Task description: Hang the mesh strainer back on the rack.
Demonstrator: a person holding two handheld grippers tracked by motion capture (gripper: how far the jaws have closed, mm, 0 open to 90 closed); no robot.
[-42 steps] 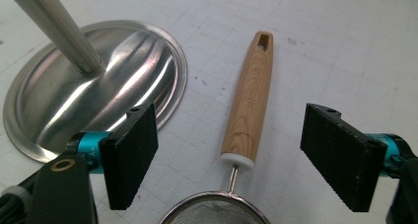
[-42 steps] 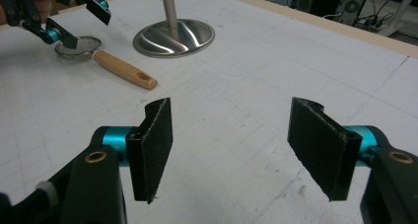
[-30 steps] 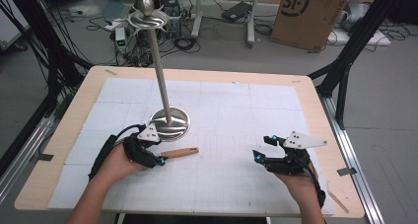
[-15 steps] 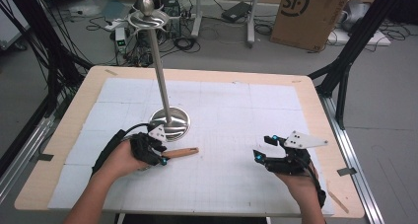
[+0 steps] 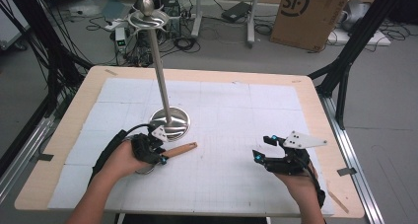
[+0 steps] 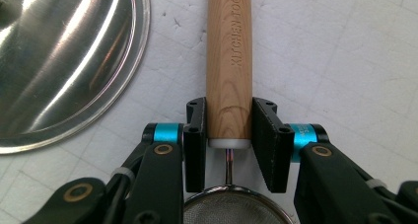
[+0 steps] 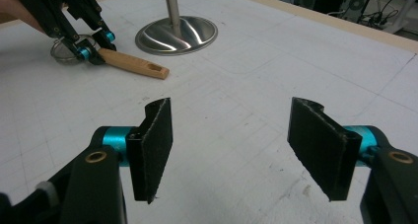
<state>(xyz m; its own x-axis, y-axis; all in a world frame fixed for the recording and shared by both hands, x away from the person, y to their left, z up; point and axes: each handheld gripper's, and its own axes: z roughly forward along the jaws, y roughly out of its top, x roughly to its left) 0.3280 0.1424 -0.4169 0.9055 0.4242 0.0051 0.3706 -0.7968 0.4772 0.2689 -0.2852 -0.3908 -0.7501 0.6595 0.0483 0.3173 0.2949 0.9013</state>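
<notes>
A small strainer with a wooden handle point(image 5: 181, 149) marked "KITCHEN TOOL" point(image 6: 229, 61) lies on the white mat, just in front of the round steel base of a tall stand point(image 5: 170, 120). My left gripper point(image 5: 161, 156) point(image 6: 229, 130) has just been closing and is now shut on the handle's inner end, with both pads pressed against the wood. The mesh bowl point(image 6: 231, 206) shows right below the jaws. My right gripper point(image 5: 259, 155) point(image 7: 236, 145) rests at the front right with its jaws wide open and nothing between them. From there I also see the left gripper point(image 7: 91, 51) and the handle point(image 7: 135, 63).
The stand's pole point(image 5: 160, 71) rises from its base point(image 7: 177, 34) point(image 6: 59, 61) to a dish-shaped top point(image 5: 148, 19). The mat point(image 5: 231, 110) is bordered by the wooden table rim point(image 5: 207, 75). Cables, a cardboard box point(image 5: 308, 14) and black frame legs stand beyond the table.
My left gripper's jaws have closed onto the wooden handle, which stayed where it lay. The right gripper has not moved.
</notes>
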